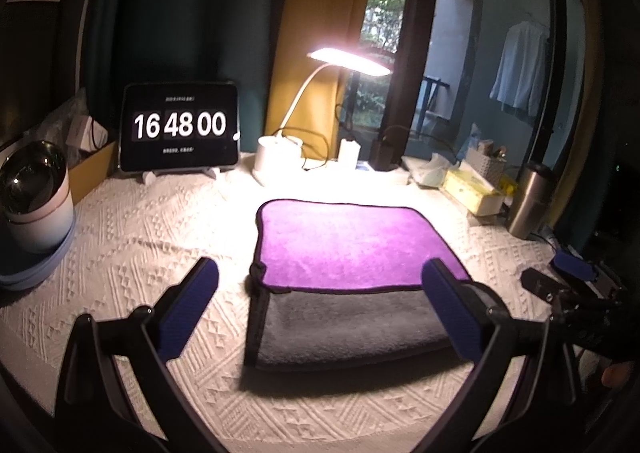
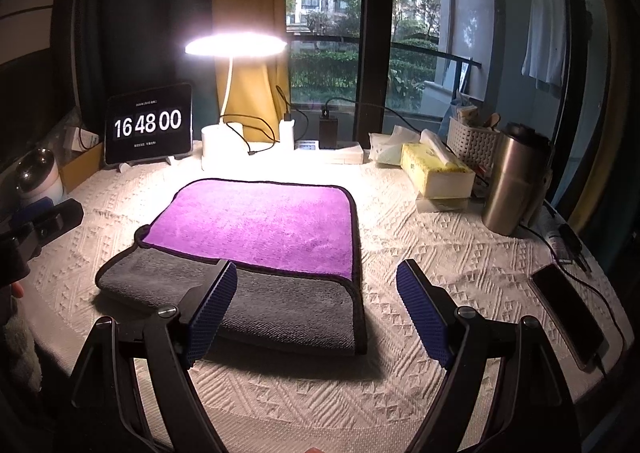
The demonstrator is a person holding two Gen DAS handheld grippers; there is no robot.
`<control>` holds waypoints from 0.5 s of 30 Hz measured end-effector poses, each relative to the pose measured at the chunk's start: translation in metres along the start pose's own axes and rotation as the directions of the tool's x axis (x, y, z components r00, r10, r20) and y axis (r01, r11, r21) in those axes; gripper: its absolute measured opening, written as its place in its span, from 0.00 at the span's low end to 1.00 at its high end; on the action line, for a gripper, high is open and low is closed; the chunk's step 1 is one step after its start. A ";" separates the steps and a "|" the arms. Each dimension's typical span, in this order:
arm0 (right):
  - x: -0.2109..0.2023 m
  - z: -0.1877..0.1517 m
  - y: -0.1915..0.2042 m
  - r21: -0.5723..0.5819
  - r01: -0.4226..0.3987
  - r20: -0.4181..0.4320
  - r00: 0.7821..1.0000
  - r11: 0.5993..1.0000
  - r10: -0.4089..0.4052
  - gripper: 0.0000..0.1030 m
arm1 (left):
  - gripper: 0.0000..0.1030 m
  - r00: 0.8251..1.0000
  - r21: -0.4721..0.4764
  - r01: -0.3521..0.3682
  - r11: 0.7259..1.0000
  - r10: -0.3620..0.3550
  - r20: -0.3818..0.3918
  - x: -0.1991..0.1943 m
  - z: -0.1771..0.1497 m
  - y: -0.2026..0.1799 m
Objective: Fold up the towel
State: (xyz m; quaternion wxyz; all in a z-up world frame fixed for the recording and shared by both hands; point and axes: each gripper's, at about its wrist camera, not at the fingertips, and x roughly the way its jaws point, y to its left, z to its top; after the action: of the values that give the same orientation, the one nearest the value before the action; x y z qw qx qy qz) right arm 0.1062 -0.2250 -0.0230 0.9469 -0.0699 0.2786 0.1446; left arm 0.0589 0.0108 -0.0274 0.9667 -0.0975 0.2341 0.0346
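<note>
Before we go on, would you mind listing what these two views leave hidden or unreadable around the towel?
- Towel: how many layers lie under the purple top, hidden by the towel itself in both views.
- Small print on the clock tablet, above and below the digits: too small in both views.
- Basket contents: too small and dim, right wrist view.
- Right gripper: cut off by the frame edge, left wrist view.

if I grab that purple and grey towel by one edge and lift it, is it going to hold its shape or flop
Probably flop: the towel looks like soft plush cloth, so a lifted edge would likely sag and the fold open. It seems thick, so perhaps a bit heavy for its size. The textured table cover may drag on it if pushed.
</note>
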 end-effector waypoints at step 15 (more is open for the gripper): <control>0.041 -0.004 -0.023 0.041 -0.007 -0.087 0.996 0.999 0.010 0.82 | 0.96 0.988 -0.017 -0.023 1.000 0.020 -0.152 0.055 -0.010 0.019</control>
State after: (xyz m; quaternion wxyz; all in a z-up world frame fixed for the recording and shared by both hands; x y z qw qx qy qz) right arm 0.1445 -0.2375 -0.0479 0.9344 -0.0557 0.3227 0.1399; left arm 0.1007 0.0284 -0.0645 0.9446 -0.1062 0.3080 0.0395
